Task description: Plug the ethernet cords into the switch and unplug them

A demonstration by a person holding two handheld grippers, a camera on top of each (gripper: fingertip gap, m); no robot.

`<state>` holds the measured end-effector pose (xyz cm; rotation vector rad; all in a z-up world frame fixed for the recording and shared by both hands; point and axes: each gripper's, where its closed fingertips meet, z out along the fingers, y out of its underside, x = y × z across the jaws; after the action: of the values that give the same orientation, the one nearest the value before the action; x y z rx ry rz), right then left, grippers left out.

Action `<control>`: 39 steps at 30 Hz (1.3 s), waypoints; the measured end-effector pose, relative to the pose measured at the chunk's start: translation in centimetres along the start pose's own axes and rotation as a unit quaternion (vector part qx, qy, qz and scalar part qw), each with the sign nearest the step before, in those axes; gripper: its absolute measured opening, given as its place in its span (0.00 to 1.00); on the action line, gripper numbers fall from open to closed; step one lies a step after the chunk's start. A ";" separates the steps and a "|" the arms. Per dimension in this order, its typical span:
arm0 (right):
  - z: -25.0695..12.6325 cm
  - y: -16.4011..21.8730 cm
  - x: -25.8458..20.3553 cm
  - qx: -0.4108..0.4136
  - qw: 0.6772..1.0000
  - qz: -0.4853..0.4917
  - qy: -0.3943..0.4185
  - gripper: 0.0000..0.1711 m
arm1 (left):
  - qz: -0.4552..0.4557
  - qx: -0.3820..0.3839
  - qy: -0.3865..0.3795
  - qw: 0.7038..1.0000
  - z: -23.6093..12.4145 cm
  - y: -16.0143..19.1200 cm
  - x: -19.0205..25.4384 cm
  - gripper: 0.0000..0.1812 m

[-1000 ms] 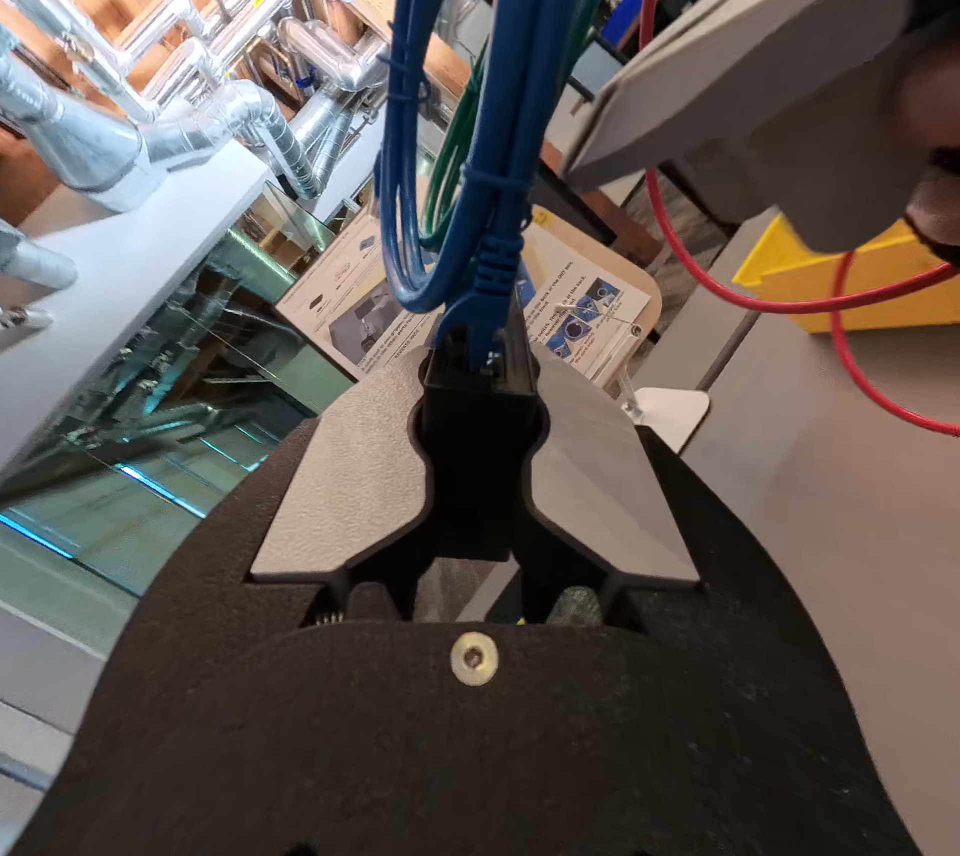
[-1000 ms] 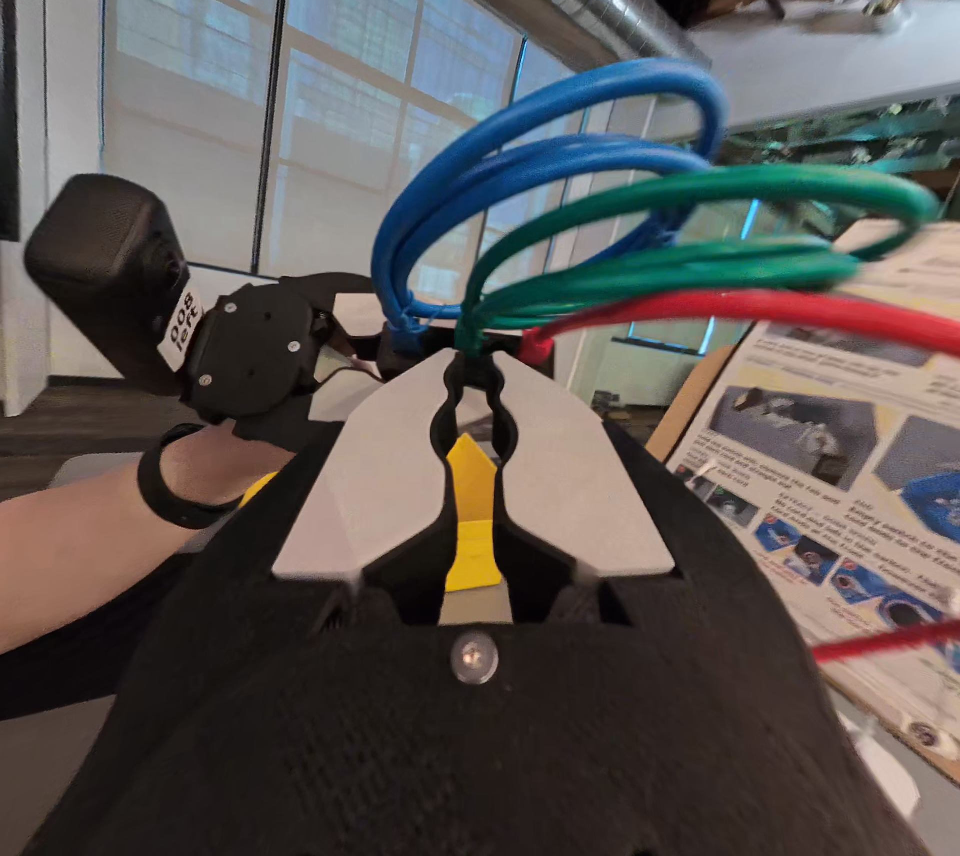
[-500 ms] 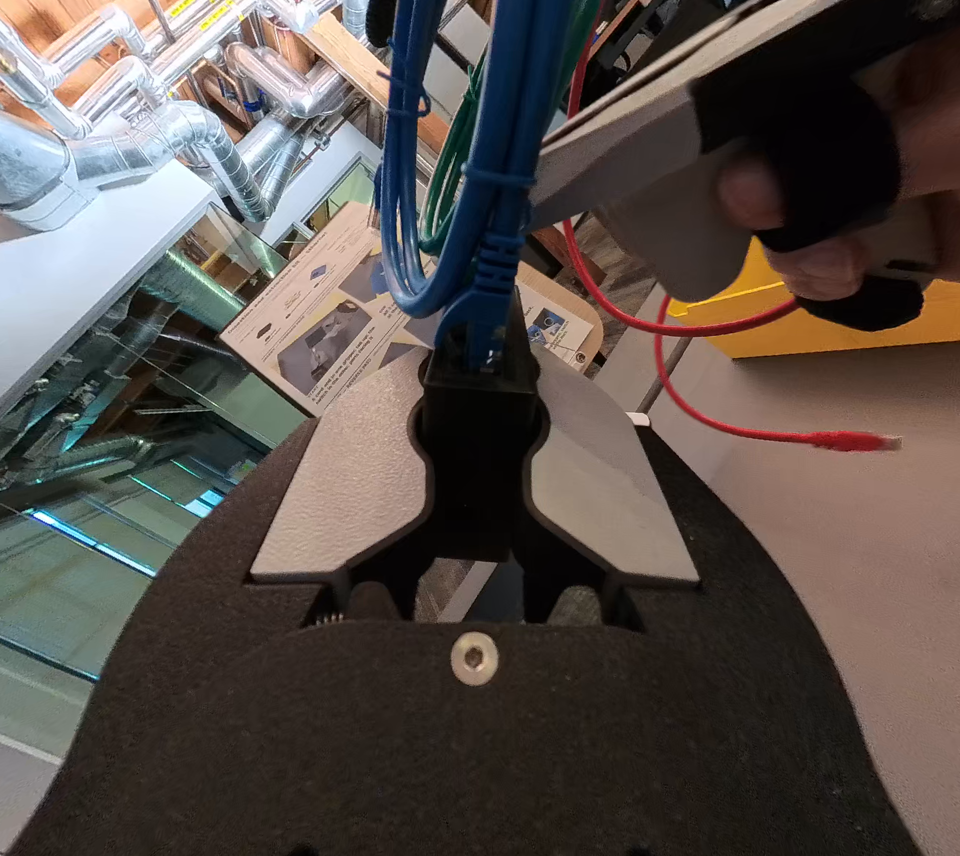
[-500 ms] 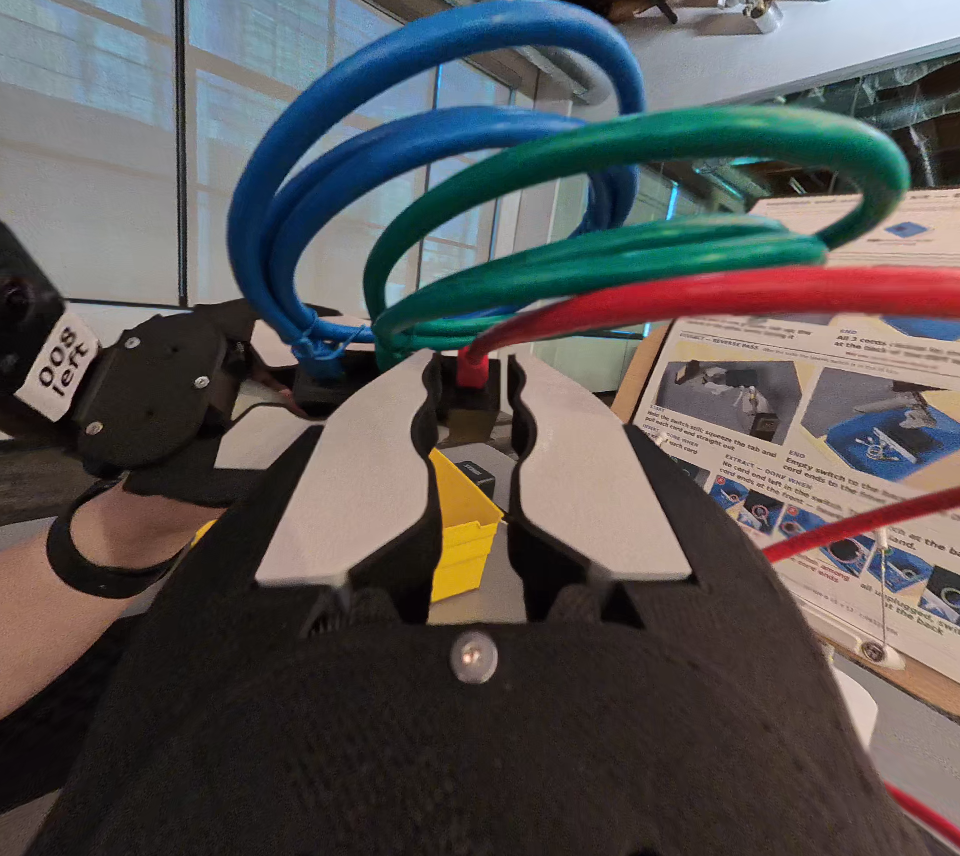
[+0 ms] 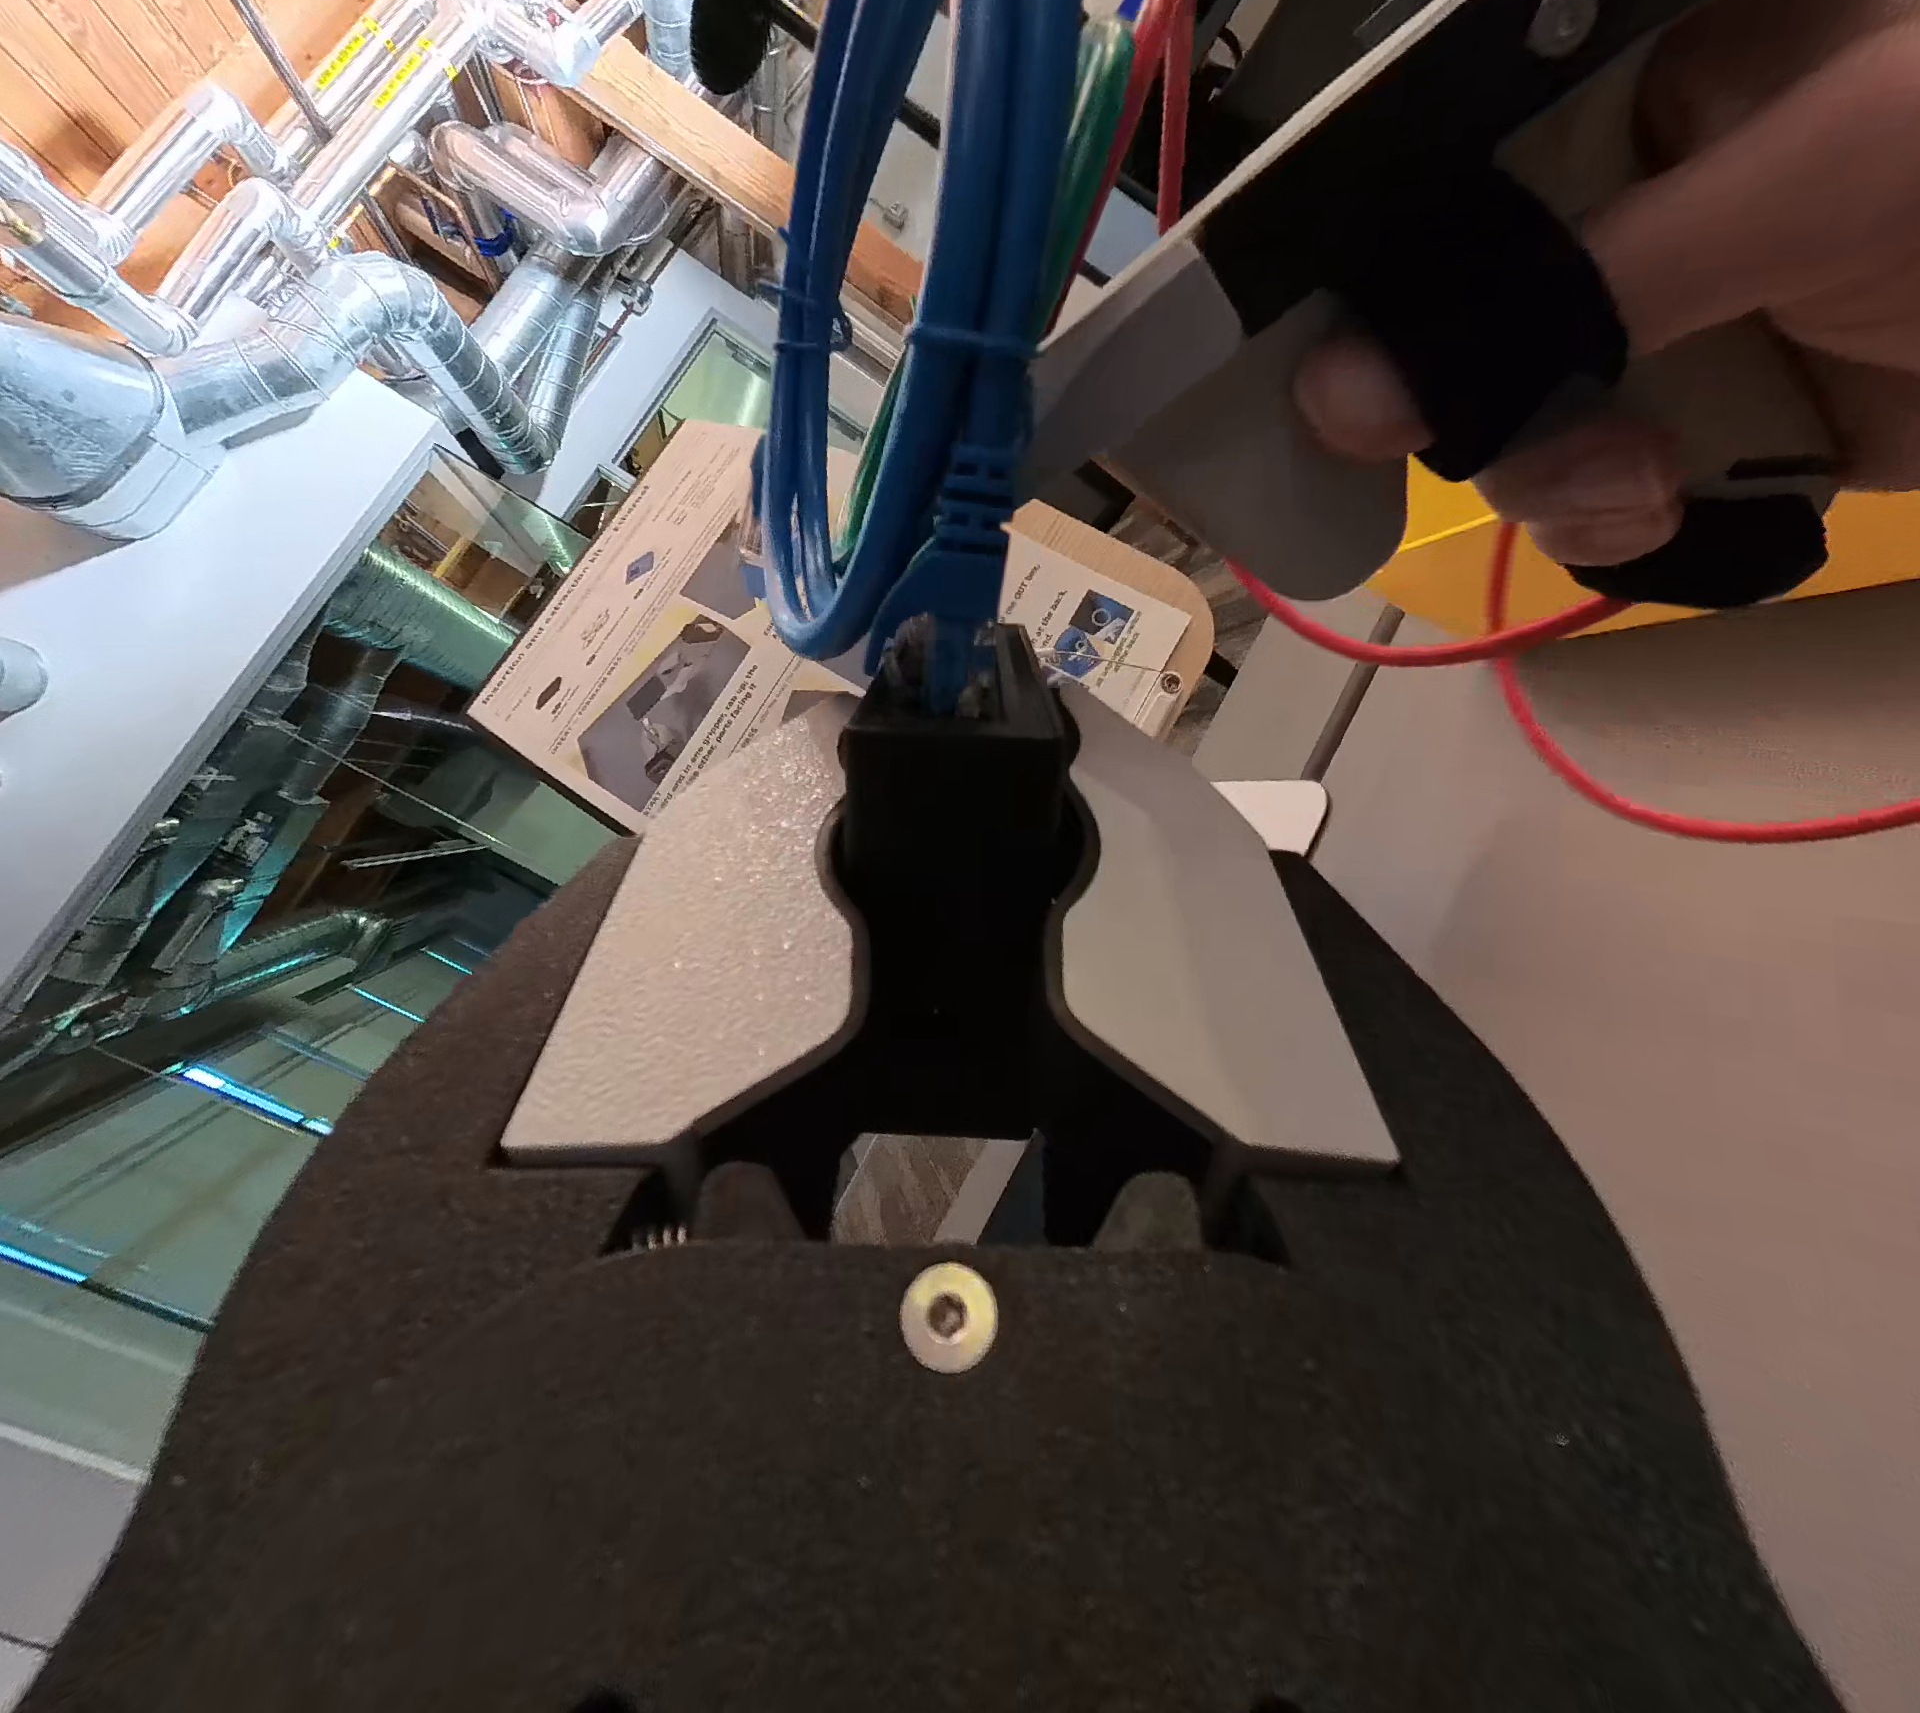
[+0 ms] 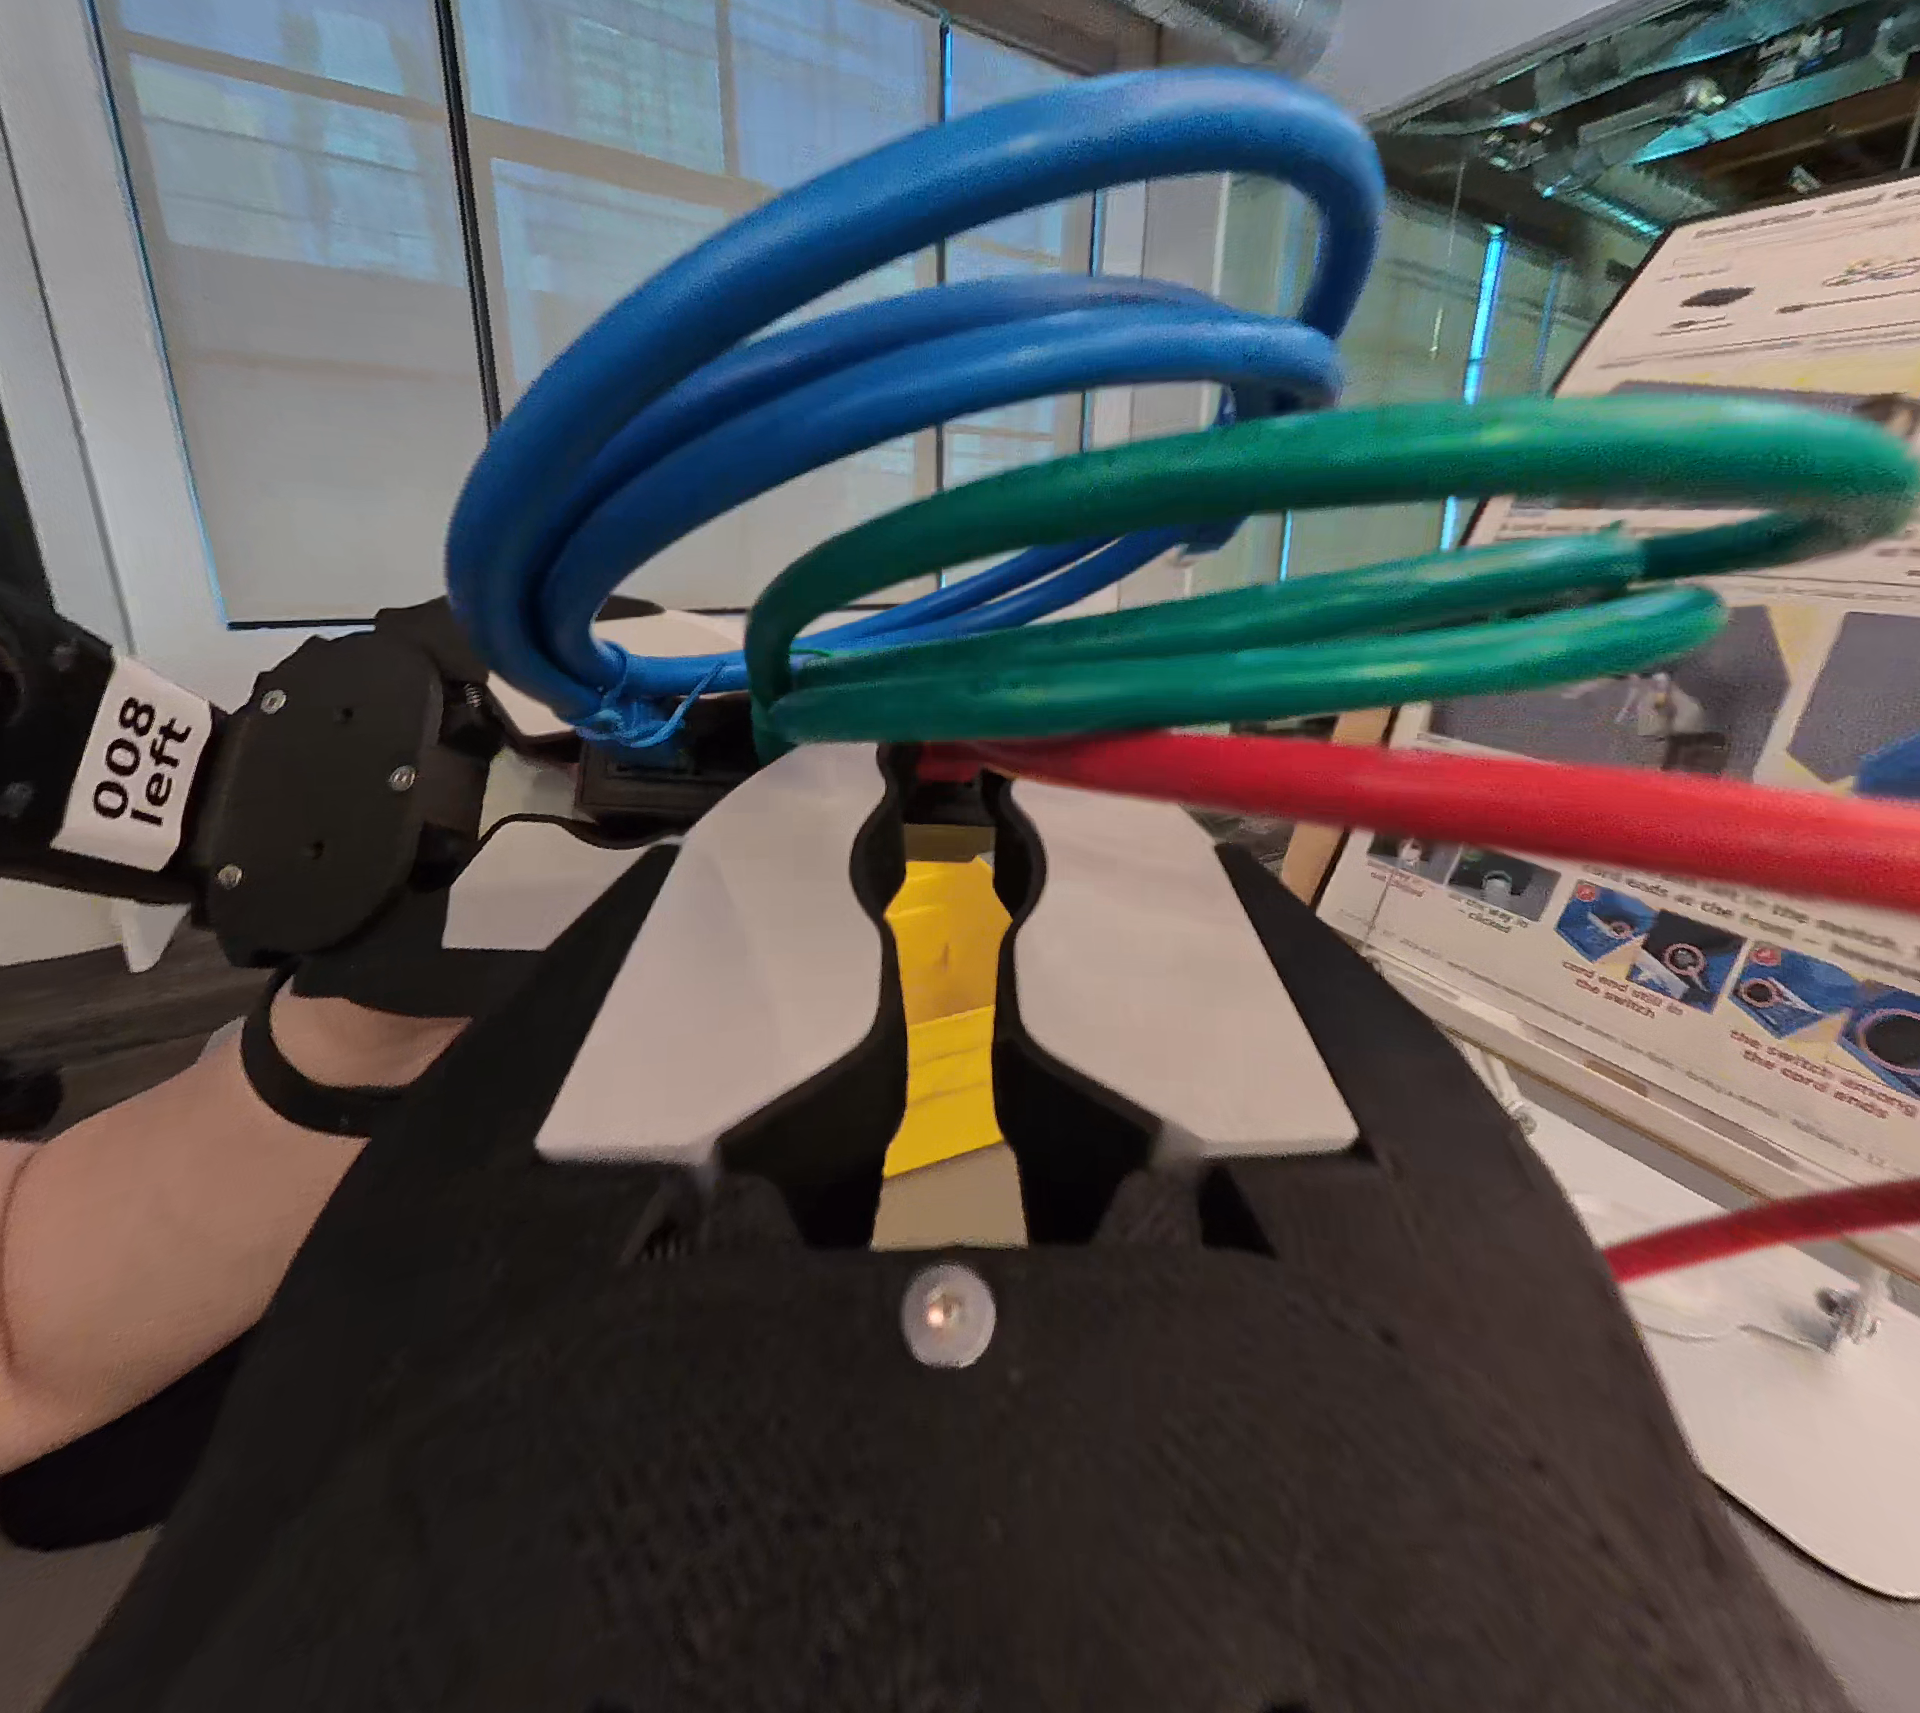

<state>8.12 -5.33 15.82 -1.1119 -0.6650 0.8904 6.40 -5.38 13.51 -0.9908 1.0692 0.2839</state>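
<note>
Gripping black switch (image 5: 951,822) in our left gripper (image 5: 951,770), steadying it mid-air, ports facing away; blue cord (image 5: 961,541) and green cord (image 6: 1247,666) plugged in. Right gripper (image 6: 943,806) pinches red cord (image 6: 1455,806) plug at switch, likely seating or pulling it.

The black switch (image 5: 951,816) is held off the table, port face pointing away. 3 cords rise from it: a blue cord (image 5: 935,292) tied in a coil, its plug seated in a port; a coiled green cord (image 6: 1299,583) beside it; and a red cord (image 6: 1455,806), apparently plugged in too, trailing right.
</note>
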 end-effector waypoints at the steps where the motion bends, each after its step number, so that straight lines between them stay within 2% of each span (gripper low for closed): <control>1: 0.1 0.1 -0.1 -0.007 1.000 0.000 -0.008 0.07 | -0.001 -0.001 0.001 1.000 0.0 0.1 -0.1 0.16; 4: 0.0 0.4 -0.2 -0.035 0.999 -0.010 -0.034 0.14 | 0.002 -0.017 -0.023 1.000 -0.3 1.0 -1.7 0.16; 7: -0.4 0.9 -1.0 -0.079 0.993 -0.044 -0.077 0.14 | 0.015 -0.044 -0.026 0.999 -0.7 2.6 -2.9 0.16; 9: -1.1 1.7 -2.1 -0.126 0.980 -0.101 -0.113 0.12 | 0.047 -0.071 -0.038 0.996 -0.8 3.8 -3.6 0.16; 11: -2.1 2.5 -3.0 -0.171 0.955 -0.203 -0.130 0.12 | 0.073 -0.098 -0.046 0.991 -0.8 5.0 -4.0 0.16; 14: -2.8 1.8 -2.8 -0.175 0.915 -0.356 -0.073 0.13 | 0.117 -0.146 -0.039 0.982 -0.4 6.7 -3.5 0.16; 17: -2.4 1.5 -4.1 -0.144 0.887 -0.434 -0.060 0.21 | 0.156 -0.179 -0.014 0.971 0.4 7.8 -1.8 0.16; 21: -1.6 3.9 -3.9 -0.151 0.841 -0.516 -0.058 0.27 | 0.179 -0.193 0.020 0.965 1.1 8.0 0.5 0.16; 26: -1.1 6.0 0.3 -0.205 0.800 -0.564 0.016 0.28 | 0.198 -0.193 0.026 0.961 1.4 7.2 1.8 0.16; 31: -1.1 6.8 2.8 -0.254 0.755 -0.600 0.072 0.19 | 0.235 -0.219 0.023 0.947 1.5 7.4 2.4 0.17; 35: -1.0 6.8 2.7 -0.263 0.753 -0.599 0.075 0.18 | 0.237 -0.226 0.019 0.945 1.5 7.6 2.2 0.17; 39: -1.2 7.2 1.9 -0.251 0.761 -0.597 0.036 0.17 | 0.230 -0.217 0.022 0.949 1.4 7.4 2.1 0.17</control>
<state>8.13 -3.00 8.70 -0.8899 -1.3606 -0.4738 3.68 -0.64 7.92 -1.1276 1.3040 0.9127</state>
